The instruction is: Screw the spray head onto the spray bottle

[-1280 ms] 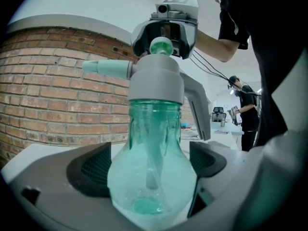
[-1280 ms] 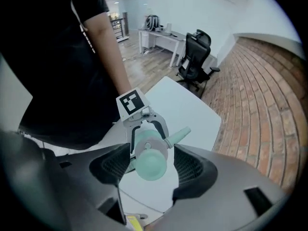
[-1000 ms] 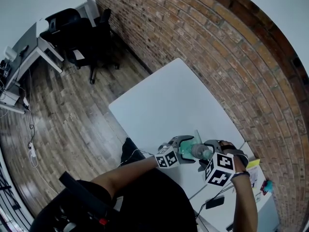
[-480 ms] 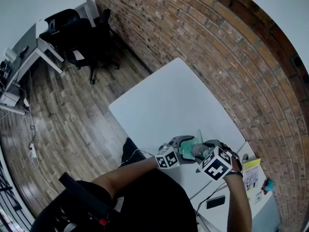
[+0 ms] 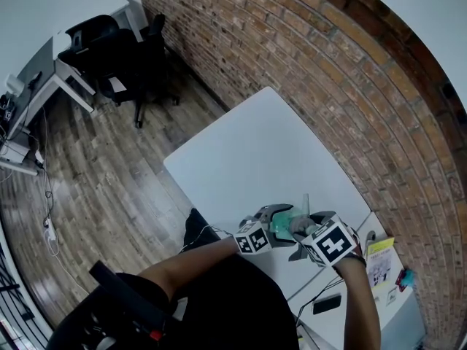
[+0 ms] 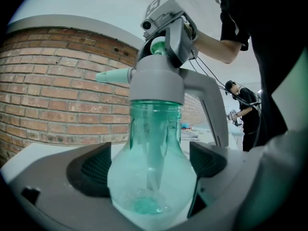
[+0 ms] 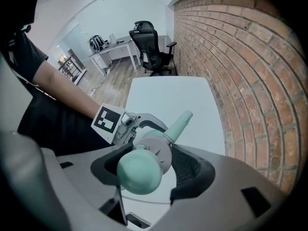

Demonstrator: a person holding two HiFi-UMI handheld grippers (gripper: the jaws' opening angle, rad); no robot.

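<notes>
A clear green spray bottle (image 6: 154, 129) stands upright between the pads of my left gripper (image 6: 150, 165), which is shut on its round body. On its neck sits the grey spray head (image 6: 156, 83) with a pale green nozzle (image 7: 179, 124) and a teal top knob (image 7: 139, 172). My right gripper (image 7: 144, 165) comes down from above, and its jaws have just been closing: both pads now press on the grey head. In the head view both grippers meet over the near edge of the table, left gripper (image 5: 276, 219) and right gripper (image 5: 306, 233).
The white table (image 5: 255, 152) runs along a brick wall (image 5: 328, 86). A yellow booklet (image 5: 379, 257) and a dark phone (image 5: 325, 305) lie on a second surface at the right. A black office chair (image 5: 120, 49) stands far off on the wooden floor. A person (image 6: 243, 109) stands in the background.
My right gripper has rolled about the spray head, so its marker cube faces another way and sits a little further left. The nozzle has swung slightly rightward. The left gripper and bottle stayed still.
</notes>
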